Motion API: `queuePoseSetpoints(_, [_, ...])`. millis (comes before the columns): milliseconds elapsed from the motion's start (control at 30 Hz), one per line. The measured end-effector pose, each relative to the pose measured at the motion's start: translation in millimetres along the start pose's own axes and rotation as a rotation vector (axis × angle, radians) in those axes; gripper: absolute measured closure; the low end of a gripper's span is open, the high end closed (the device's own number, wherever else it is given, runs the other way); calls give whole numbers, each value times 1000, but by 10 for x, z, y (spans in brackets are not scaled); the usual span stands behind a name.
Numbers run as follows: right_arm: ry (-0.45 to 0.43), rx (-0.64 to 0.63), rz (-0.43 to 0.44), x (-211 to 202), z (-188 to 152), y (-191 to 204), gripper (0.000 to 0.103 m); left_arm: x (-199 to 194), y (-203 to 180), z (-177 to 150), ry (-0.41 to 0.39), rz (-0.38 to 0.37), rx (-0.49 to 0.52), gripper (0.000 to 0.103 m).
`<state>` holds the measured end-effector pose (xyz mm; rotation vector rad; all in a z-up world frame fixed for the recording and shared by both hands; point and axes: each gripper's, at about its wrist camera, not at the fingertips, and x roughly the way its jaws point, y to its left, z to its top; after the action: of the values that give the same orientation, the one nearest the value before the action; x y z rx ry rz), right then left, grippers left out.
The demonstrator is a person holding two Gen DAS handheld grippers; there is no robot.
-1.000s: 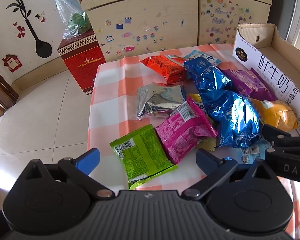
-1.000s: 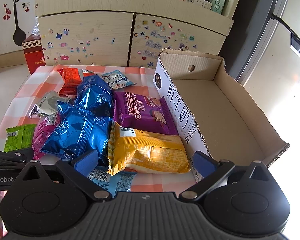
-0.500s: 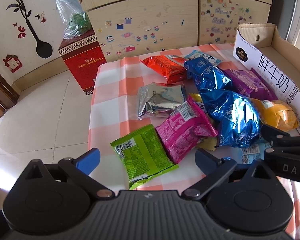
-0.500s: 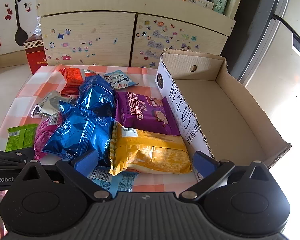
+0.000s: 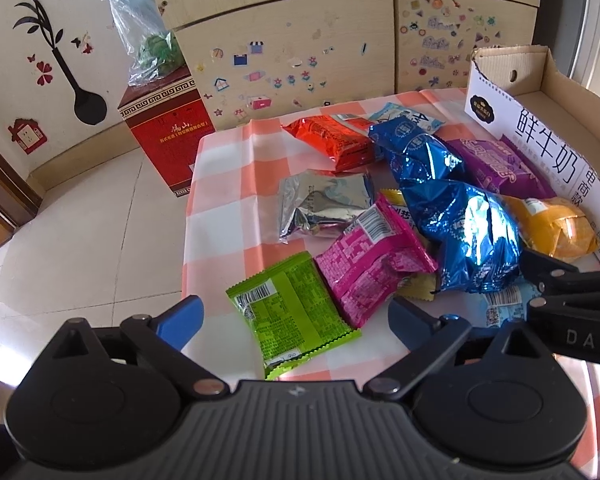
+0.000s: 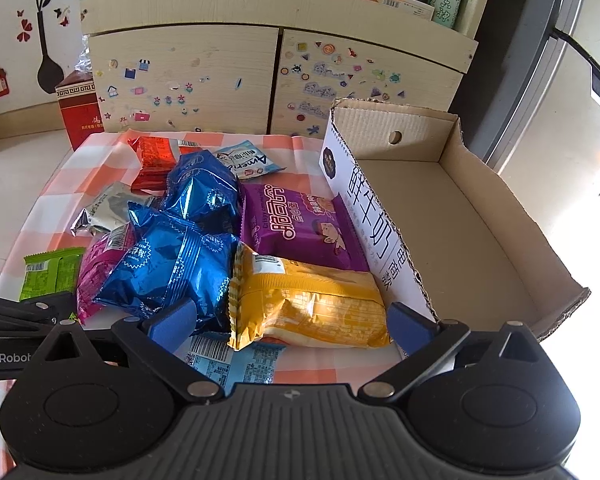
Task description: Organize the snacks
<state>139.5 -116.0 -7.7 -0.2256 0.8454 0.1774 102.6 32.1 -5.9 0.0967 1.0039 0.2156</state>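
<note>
Both spread wide and empty: the left hand-held gripper (image 5: 296, 318) hovers over the green packet (image 5: 290, 314) at lower centre, the right hand-held gripper (image 6: 294, 318) over the glossy, crinkled yellow packet (image 6: 308, 306) beside the cardboard box (image 6: 472, 240).

Strong daylight enters from the right side and overexposes the tall glass window (image 6: 572, 128). The shiny blue foil snack packets (image 5: 464, 236) show white glare. Fisheye distortion bends the edges; focus is sharp.
</note>
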Motion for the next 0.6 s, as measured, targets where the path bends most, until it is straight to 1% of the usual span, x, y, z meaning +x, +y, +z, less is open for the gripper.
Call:
queuePoseSetpoints(433, [-4, 3, 28, -6, 1, 4, 0, 6, 8, 10, 0, -1, -9, 6])
queuePoseSetpoints(600, [-10, 5, 45, -16, 1, -7, 0, 10, 22, 10, 9, -22, -18, 7])
